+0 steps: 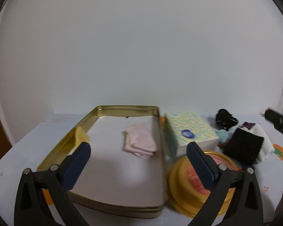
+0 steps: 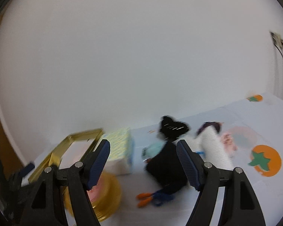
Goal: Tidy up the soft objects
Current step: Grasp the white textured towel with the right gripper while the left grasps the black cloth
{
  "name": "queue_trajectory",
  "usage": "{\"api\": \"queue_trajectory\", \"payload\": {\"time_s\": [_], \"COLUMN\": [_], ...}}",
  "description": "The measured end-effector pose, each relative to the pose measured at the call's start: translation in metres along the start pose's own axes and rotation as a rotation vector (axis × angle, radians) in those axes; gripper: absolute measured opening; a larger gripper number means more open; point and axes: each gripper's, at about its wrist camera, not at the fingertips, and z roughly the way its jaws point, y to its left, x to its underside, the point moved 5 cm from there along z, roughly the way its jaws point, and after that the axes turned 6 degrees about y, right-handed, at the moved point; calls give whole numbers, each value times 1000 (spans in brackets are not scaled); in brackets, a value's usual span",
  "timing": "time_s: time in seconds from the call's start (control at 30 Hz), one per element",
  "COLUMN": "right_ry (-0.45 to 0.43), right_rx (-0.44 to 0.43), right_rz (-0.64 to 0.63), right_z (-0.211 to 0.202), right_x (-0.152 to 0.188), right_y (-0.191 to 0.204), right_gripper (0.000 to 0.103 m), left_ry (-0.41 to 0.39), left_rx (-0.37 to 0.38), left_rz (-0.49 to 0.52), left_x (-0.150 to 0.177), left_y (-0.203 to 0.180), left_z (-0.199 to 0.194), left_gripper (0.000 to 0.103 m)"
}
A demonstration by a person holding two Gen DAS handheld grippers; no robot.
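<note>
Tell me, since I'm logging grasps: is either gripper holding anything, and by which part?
Nothing is held. The left gripper and right gripper both stand open with nothing between their pads.

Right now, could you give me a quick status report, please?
Left gripper and right gripper open, empty. Pink cloth in gold tin; dark pile outside. Tissue box between.
</note>
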Motion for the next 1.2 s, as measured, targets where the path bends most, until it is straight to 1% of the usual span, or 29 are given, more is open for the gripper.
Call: {"api": "queue_trajectory", "payload": {"time_s": [0.1, 0.17, 0.27, 0.33, 0.37, 0.5, 0.53, 0.57, 0.63, 0.7, 0.83, 0.97, 1.07, 1.13, 1.2], "right_ry": [-36, -64, -81, -75, -61, 54, 79, 109, 152, 193, 266, 354, 426, 458, 488], "right_rx": [13, 46, 95, 125, 135, 168, 171, 169, 168, 153, 99, 65, 22, -4, -10], "right_rz": [83, 124, 134, 122, 114, 33, 10, -22, -80, -131, -173, -156, -132, -124, -136], "right_z": [-7, -12, -17, -16, -15, 0, 4, 7, 14, 19, 26, 40, 53, 60, 65], "right_x": [-14, -22, -33, -38, -40, -38, -37, -34, -31, -26, -14, -2, 8, 14, 19], "right_y": [-30, -50, -76, -90, -96, -113, -116, -116, -112, -108, -104, -111, -111, -110, -107], "right_gripper": [75, 75, 75, 75, 75, 75, 72, 68, 43, 34, 33, 33, 33, 33, 33], "left_ry": [-10, -17, -22, -14, -9, 15, 18, 23, 31, 43, 63, 63, 64, 66, 70], "left_rx": [13, 14, 28, 45, 60, 126, 138, 153, 173, 197, 238, 264, 269, 276, 280], "left_rz": [27, 40, 40, 33, 26, 6, 6, 8, 17, 29, 51, 92, 123, 144, 159], "left_x": [1, 1, 1, 1, 1, 2, 2, 2, 3, 3, 4, 5, 4, 4, 5], "left_y": [-11, -16, -24, -29, -32, -47, -51, -56, -66, -80, -103, -127, -142, -155, -164], "left_z": [-4, -6, -7, -7, -8, -9, -9, -9, -9, -7, -7, -8, -7, -7, -6], "left_gripper": [103, 103, 103, 103, 103, 103, 103, 103, 103, 103, 103, 103, 103, 103, 103]}}
